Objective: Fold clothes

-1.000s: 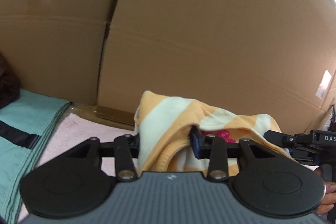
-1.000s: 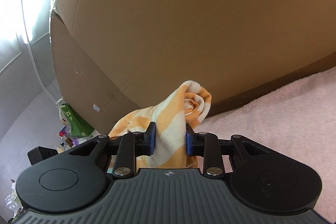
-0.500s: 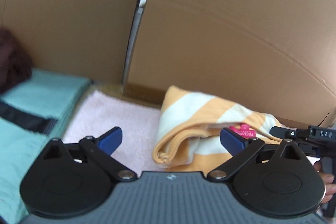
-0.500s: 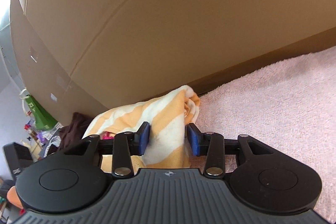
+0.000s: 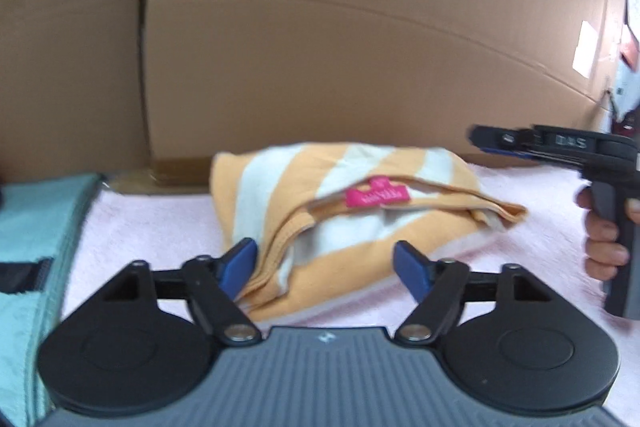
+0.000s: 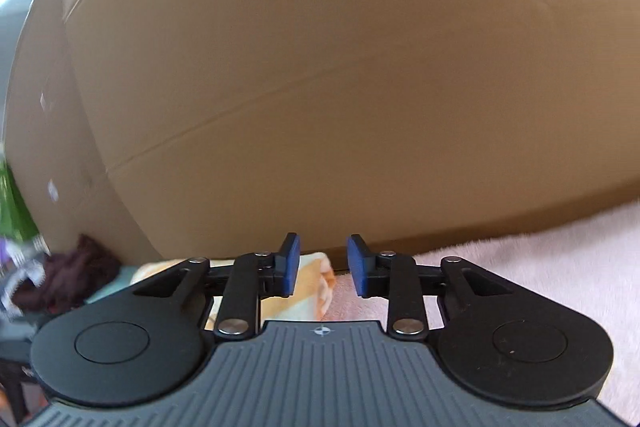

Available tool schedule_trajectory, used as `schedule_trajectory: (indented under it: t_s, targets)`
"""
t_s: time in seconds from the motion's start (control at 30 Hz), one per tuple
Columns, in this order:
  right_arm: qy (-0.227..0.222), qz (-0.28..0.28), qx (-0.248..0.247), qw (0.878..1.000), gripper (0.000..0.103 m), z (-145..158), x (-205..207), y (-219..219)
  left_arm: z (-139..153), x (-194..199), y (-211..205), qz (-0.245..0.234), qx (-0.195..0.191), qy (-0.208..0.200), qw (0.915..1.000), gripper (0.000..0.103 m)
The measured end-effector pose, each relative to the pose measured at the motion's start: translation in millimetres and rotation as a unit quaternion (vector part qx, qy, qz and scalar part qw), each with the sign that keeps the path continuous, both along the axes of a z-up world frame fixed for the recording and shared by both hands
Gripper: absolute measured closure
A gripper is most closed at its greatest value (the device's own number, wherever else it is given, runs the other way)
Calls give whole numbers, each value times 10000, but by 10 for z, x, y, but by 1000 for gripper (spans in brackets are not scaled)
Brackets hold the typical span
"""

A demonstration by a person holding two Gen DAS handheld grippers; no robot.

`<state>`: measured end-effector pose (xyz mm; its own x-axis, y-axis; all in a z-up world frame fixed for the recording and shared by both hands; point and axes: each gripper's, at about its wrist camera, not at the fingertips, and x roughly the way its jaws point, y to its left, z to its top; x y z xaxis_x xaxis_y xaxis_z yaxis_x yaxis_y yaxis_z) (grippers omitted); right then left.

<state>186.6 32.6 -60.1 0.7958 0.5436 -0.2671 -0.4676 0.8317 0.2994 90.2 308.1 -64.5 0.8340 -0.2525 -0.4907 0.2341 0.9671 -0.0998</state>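
Note:
An orange and white striped garment (image 5: pixel 320 195) lies folded on the pink towel (image 5: pixel 160 223), its pink label (image 5: pixel 378 195) facing me. My left gripper (image 5: pixel 326 267) is just in front of it. Its jaws stand wide and are closing, with the near fold between the blue pads (image 5: pixel 240 265) but not pressed. At the right, a hand (image 5: pixel 604 231) holds my right gripper (image 5: pixel 486 140) above the towel, clear of the garment. In the right wrist view the right gripper (image 6: pixel 324 269) is narrowly open and closing, with nothing between its pads. A garment corner (image 6: pixel 320 287) shows below.
A tall cardboard wall (image 5: pixel 360 47) closes off the back in both views. A teal cloth (image 5: pixel 36 227) lies left of the pink towel. A dark brown garment (image 6: pixel 68 275) and a green bag (image 6: pixel 12 203) sit at the far left of the right wrist view.
Both grippers have let go of the striped garment, which has dropped from a raised bunch to a flat fold. The left jaws have spread wide. The right gripper has drawn back off it.

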Motion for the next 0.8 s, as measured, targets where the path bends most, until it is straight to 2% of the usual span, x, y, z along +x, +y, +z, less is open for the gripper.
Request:
schedule_trajectory:
  t_s: [0.1,0.27,0.33,0.37,0.43,0.47,0.57,0.7,0.8]
  targets:
    - [-41,401,-405,9984,73,104,-13,382,-9,-80,-1,-206,124,87,9997,12]
    - [-251,803,-1135,9900,73,165,48,985,-28,-189,37,-509,150,177,9984,7]
    - [8,1042,-1640,9809,69,49,131,1249,-20,-212,47,-575,148,171,9981,7]
    - [-8,1193,-1967,9732,69,-22,163,1441,-16,-217,59,-594,143,145,9980,7]
    - [-598,1459,-2483,9558,69,-106,40,1471,54,-259,135,-628,-73,23,9980,8]
    - [-695,1537,-2545,9523,69,-123,11,1450,91,-279,172,-651,-190,-41,9977,8]
    - [-344,1591,-1954,9671,69,-151,124,1212,152,-331,214,-553,-388,-409,9969,7]
    - [-273,1590,-1438,9764,69,-111,100,1166,177,-373,194,-674,-392,-576,9953,7]
    - [-148,1246,-536,9907,69,-39,-38,869,204,-373,198,-485,-510,-771,9945,7]
